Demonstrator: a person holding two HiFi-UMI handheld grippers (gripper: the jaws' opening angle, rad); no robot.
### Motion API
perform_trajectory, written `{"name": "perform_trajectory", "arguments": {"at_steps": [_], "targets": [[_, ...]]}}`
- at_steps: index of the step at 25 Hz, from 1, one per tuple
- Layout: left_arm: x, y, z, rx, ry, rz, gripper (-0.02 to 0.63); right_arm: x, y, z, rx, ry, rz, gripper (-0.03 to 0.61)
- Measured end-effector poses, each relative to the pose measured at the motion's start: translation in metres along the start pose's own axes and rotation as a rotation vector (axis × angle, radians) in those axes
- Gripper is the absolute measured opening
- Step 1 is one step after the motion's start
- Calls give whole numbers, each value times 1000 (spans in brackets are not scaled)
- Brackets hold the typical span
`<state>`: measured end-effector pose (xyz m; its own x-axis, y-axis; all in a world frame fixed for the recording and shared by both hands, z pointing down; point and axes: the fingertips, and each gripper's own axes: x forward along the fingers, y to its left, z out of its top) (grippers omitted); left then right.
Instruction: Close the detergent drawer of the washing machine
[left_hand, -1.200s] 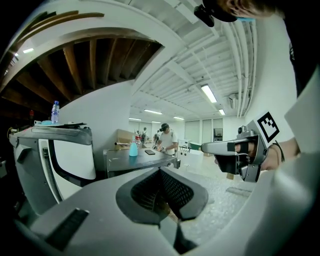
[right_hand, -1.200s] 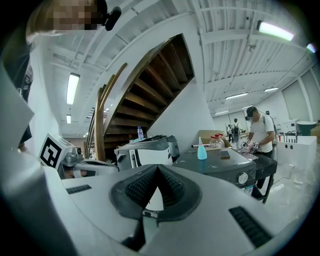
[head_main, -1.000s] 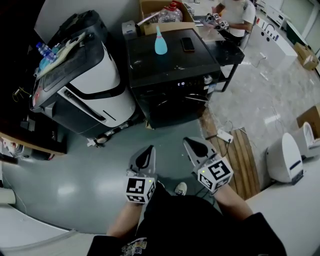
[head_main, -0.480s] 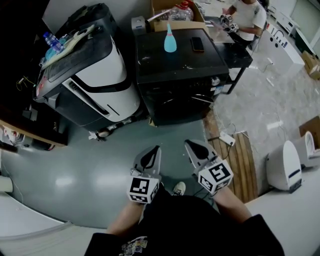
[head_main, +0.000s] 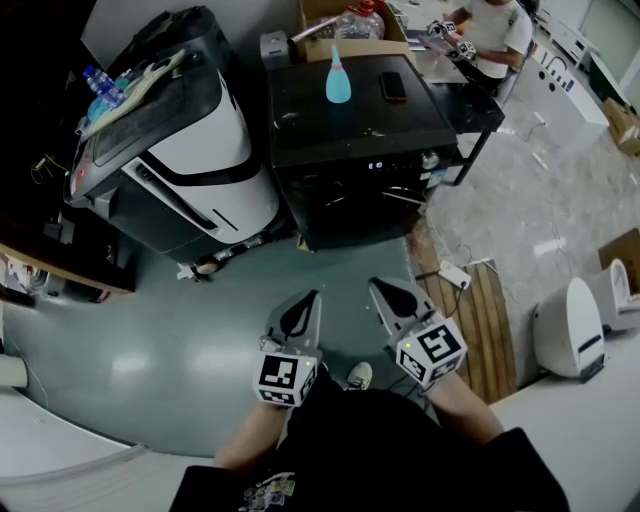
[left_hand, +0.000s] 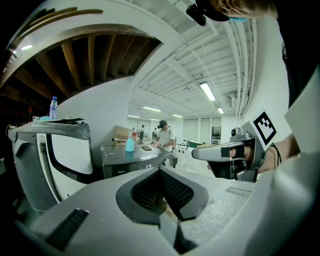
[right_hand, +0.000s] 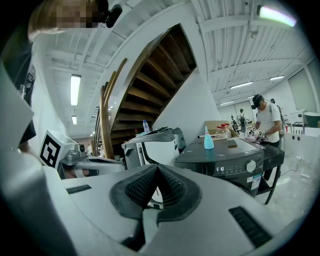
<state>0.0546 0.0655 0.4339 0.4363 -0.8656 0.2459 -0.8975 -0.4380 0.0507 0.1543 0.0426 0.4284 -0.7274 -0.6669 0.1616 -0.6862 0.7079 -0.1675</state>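
Observation:
A black washing machine (head_main: 350, 140) stands ahead of me, its lit control panel (head_main: 378, 166) facing me; I see it too in the right gripper view (right_hand: 220, 159) and the left gripper view (left_hand: 132, 160). A detergent drawer does not show clearly in any view. A teal bottle (head_main: 338, 76) and a dark phone (head_main: 393, 88) rest on its top. My left gripper (head_main: 298, 316) and right gripper (head_main: 397, 298) are both shut and hold nothing, side by side over the grey floor, well short of the machine.
A white-and-black machine (head_main: 180, 150) with water bottles (head_main: 102, 88) on it stands left of the washer. A cardboard box (head_main: 345, 30) sits behind. A person (head_main: 480, 35) works at a table far right. A power strip (head_main: 455, 272) lies on a wooden pallet (head_main: 480, 310).
The view shifted slightly; the washer now sits a little further right and nearer the top. Both grippers stayed shut and nearly still.

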Motion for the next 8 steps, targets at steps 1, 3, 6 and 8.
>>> {"name": "perform_trajectory", "arguments": {"at_steps": [1, 3, 6, 8], "targets": [[0, 1, 1, 2, -6, 0, 3, 0, 0, 0, -1, -1, 0, -3], [0, 1, 0, -3, 6, -1, 3, 1, 0, 0, -2, -3, -1, -3], [-2, 0, 0, -7, 18, -1, 3, 0, 1, 0, -2, -1, -2, -3], [-2, 1, 4, 2, -3, 1, 3, 0, 2, 1, -4, -2, 0, -3]]}}
